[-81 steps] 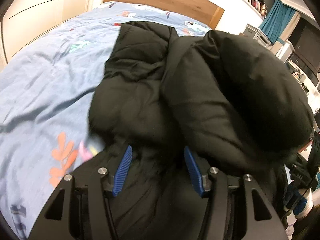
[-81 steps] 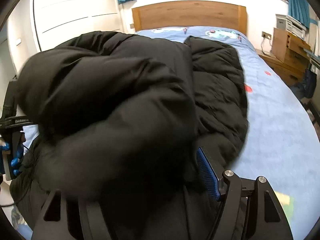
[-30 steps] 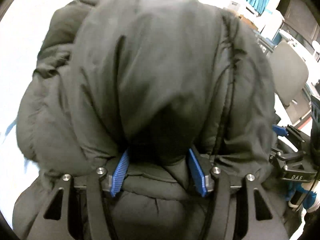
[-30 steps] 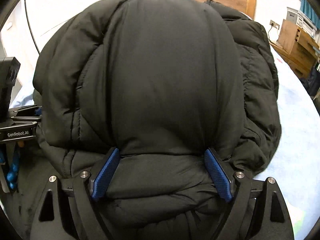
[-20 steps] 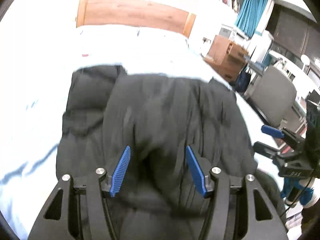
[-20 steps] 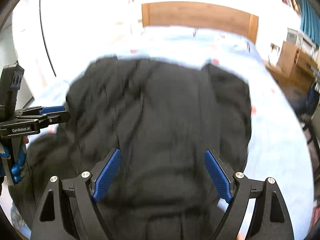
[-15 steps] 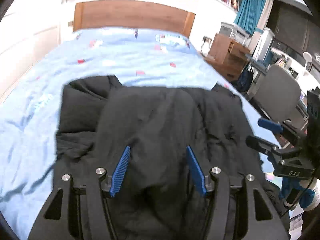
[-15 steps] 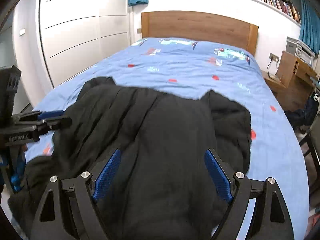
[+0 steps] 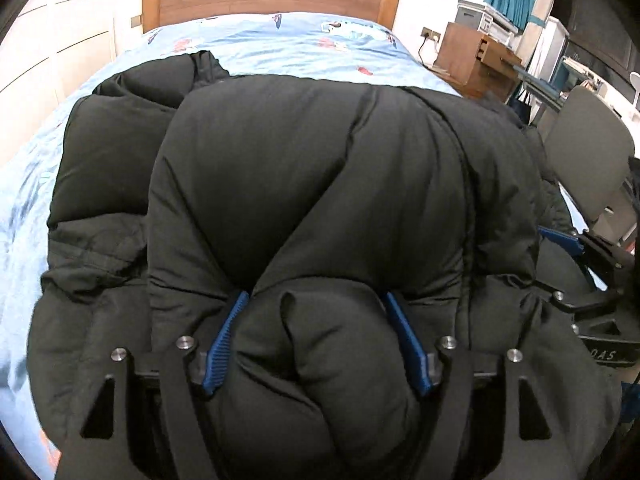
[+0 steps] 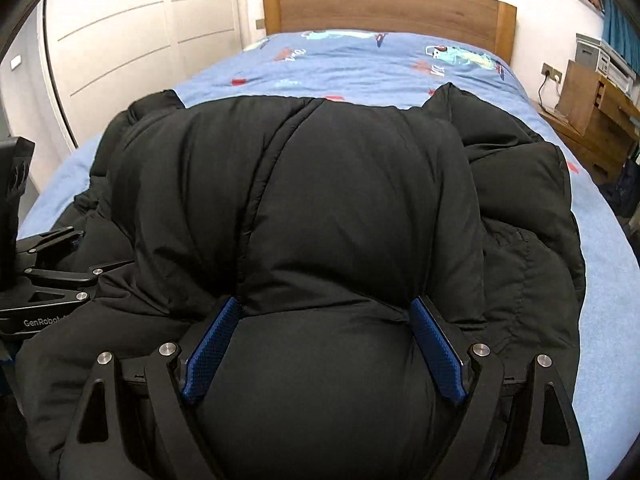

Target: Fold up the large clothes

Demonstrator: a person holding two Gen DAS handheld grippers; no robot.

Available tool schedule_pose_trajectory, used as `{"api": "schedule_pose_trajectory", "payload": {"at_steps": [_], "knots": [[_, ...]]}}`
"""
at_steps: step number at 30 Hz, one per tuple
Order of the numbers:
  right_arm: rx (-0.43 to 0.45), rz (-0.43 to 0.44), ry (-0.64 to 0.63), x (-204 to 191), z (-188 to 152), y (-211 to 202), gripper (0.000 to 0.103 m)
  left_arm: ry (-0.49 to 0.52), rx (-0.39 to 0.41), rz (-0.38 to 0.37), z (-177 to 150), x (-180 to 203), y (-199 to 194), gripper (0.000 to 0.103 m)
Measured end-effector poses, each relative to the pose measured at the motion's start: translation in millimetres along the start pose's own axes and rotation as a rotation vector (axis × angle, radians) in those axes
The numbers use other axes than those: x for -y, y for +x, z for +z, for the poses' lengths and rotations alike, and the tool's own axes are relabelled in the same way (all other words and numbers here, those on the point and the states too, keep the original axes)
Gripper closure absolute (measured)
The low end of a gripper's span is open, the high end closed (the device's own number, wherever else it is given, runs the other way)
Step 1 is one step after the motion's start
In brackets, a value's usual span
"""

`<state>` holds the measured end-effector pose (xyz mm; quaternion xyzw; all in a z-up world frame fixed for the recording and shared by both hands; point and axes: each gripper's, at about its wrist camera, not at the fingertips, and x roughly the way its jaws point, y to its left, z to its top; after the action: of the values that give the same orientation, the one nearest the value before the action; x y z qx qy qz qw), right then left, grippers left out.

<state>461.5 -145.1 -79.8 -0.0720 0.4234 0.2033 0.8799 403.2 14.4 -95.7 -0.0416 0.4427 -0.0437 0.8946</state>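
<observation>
Black jacket (image 9: pixel 320 184) folded at bed (image 10: pixel 360 68) foot edge; left gripper (image 9: pixel 320 340) jaws opening around a fold, right gripper (image 10: pixel 324 344) jaws clamping one.

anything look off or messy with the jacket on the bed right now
Nothing damaged. The black puffer jacket lies bunched rather than flat on the blue bedspread, its far corners sticking out unevenly. A thick roll of it bulges between the pads of the right gripper, and another in the left gripper, whose jaws are opening.

A thick fold of the black padded jacket (image 9: pixel 320 184) now bulges between both grippers' jaws again; the left gripper (image 9: pixel 320 340) jaws are opening.
</observation>
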Motion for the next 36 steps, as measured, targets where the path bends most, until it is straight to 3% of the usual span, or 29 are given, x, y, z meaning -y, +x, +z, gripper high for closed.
{"api": "schedule_pose_trajectory", "payload": {"at_steps": [5, 9, 14, 19, 25, 36], "knots": [[-0.005, 0.009, -0.003, -9.1, -12.0, -39.2, 0.018, -0.012, 0.041, 0.048, -5.8, 14.0, -42.5, 0.036], [0.037, 0.035, -0.021, -16.4, -42.9, -76.4, 0.018, -0.022, 0.104, 0.003, -38.4, 29.0, -80.7, 0.036], [-0.007, 0.037, 0.001, -14.7, -81.9, -72.9, 0.018, -0.034, -0.009, 0.015, -62.3, 28.4, -52.3, 0.034], [-0.04, 0.003, 0.02, -18.8, -80.7, -77.4, 0.018, -0.033, -0.003, 0.051, -52.8, 37.0, -67.1, 0.035], [-0.015, 0.012, 0.027, -31.5, -90.5, -121.0, 0.018, -0.007, 0.058, 0.126, -73.3, 50.5, -128.0, 0.035], [0.033, 0.028, -0.006, -70.1, -138.8, -215.5, 0.018, 0.052, 0.078, 0.186, -160.7, 64.8, -241.4, 0.035]]}}
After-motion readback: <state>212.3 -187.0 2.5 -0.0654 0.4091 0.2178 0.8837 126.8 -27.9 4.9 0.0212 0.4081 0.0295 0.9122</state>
